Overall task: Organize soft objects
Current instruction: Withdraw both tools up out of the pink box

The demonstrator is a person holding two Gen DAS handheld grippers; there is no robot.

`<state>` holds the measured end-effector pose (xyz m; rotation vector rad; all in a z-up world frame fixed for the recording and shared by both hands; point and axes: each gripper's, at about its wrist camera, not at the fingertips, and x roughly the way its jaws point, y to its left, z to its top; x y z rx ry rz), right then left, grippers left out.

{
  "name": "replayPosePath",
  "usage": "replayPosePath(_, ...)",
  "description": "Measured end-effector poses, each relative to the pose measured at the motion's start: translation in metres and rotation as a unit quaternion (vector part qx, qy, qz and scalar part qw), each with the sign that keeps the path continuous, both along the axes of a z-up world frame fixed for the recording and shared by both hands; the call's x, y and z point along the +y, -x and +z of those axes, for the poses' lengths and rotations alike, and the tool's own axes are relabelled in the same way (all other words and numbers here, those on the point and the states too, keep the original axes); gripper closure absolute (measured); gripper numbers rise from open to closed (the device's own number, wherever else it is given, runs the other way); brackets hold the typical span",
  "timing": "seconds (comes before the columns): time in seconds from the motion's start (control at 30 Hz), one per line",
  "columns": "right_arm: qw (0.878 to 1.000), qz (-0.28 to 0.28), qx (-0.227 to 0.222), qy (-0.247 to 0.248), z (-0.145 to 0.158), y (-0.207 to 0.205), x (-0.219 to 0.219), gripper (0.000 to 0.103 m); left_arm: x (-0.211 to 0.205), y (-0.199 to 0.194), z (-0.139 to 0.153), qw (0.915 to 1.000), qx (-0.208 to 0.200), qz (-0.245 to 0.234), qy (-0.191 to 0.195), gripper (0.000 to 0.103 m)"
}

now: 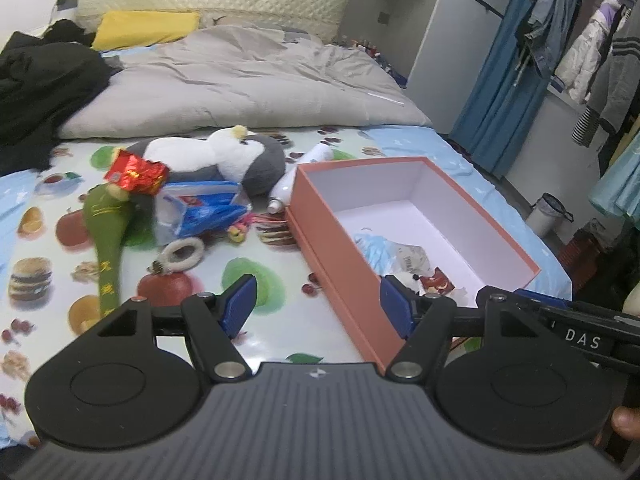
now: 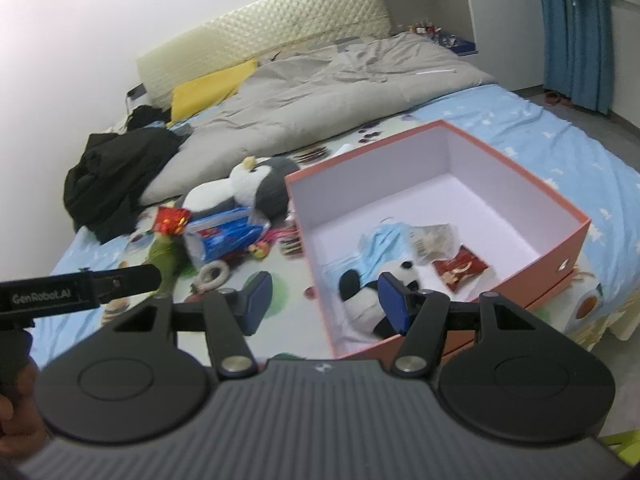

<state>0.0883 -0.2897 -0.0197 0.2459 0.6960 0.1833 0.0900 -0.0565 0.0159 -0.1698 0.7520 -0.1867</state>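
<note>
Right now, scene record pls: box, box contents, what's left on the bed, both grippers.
box: orange box, lid off, white inside, on the bed
in box: panda plush, blue face mask, red snack packet, clear wrapper
on bed, left of box: penguin plush, green plush, blue-and-white plastic bag, white ring, white bottle
left gripper: open, nothing between the pads
right gripper: open, nothing gripped

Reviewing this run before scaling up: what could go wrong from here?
1. The penguin plush lies tangled among a blue plastic bag and a white bottle; grabbing it may drag those along.
2. The box sits near the bed's edge; a nudge could tip it off.
</note>
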Motion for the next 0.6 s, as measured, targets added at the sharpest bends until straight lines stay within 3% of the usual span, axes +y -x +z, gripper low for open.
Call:
replayPosePath(0.2, 0.999, 0.031, -0.006, 0.013, 0.005, 0.013, 0.023, 0.042, 0.021, 0.026, 0.001, 0.9998, -0.003, 0.021, -0.003, 0.029)
replayPosePath(0.37, 0.998, 0.052, -0.013, 0.013, 0.007, 0.025, 0.039, 0.041, 0.04, 0.048, 0.005, 0.999, -0.015, 0.041, -0.014, 0.02)
replayPosePath(0.43, 0.998, 0.06, -0.014, 0.016, 0.006, 0.029, 0.045, 0.03, 0.046, 0.055, 0.005, 0.9985, -0.016, 0.049, -0.018, 0.02)
replayPosePath(0.6, 0.997, 0.07, -0.018, 0.019, 0.004, 0.033, 0.053, 0.031, 0.06, 0.064, -0.002, 0.9977, -0.009, 0.065, -0.012, 0.019)
